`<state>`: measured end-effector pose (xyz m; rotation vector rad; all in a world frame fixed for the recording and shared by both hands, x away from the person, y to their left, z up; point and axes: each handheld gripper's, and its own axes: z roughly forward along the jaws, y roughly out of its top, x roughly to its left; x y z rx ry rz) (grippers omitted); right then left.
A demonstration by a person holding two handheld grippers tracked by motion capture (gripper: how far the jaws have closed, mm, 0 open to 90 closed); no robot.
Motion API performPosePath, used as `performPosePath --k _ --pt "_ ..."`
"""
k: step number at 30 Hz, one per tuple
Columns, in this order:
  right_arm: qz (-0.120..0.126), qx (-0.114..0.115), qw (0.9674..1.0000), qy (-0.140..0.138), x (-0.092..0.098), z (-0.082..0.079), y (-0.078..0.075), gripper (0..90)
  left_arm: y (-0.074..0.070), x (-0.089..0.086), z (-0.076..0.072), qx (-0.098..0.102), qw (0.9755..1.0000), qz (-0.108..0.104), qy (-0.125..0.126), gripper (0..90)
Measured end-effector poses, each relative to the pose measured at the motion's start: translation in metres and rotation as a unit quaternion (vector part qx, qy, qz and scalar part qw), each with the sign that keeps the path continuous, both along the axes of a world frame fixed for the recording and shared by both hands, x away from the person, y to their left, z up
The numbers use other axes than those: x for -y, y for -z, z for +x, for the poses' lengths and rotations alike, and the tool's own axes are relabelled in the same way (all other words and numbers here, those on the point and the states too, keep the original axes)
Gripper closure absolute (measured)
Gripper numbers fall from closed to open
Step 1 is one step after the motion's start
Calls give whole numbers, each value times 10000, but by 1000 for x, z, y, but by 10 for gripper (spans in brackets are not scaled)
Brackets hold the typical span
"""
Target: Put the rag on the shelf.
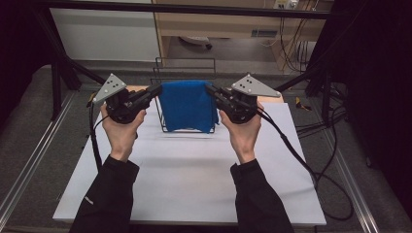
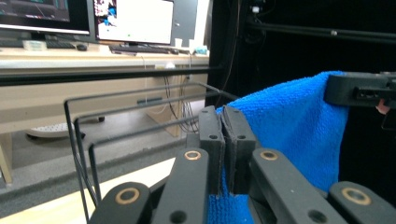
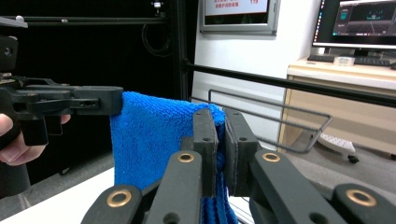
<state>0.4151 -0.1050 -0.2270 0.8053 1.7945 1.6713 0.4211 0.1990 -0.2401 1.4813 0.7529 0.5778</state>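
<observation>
Holding blue towel (image 1: 188, 104) at frame centre, above wire rack (image 1: 184, 68); left gripper (image 1: 154, 91) and right gripper (image 1: 210, 89) clamped on its top corners. Next, I judge: lower it evenly over a rack bar.

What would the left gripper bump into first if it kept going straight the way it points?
Probably the right gripper: the left gripper points across the blue towel they both pinch, straight at it. Depth is hard to judge.

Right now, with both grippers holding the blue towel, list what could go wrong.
1. The left gripper and right gripper pinch only thin edges of the blue towel, which could slip out.
2. The towel hangs right by the black wire rack, so it might snag on the bars.
</observation>
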Motion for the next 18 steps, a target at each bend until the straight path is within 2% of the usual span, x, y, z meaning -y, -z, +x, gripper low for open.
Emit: performPosePath --k 8,18 --pt "15 156 9999 20 -5 5 -15 851 -19 -4 2 202 9997 -73 -67 871" --pt "43 355 9993 85 -6 11 -35 853 -38 -1 10 362 9991 -168 -142 871"
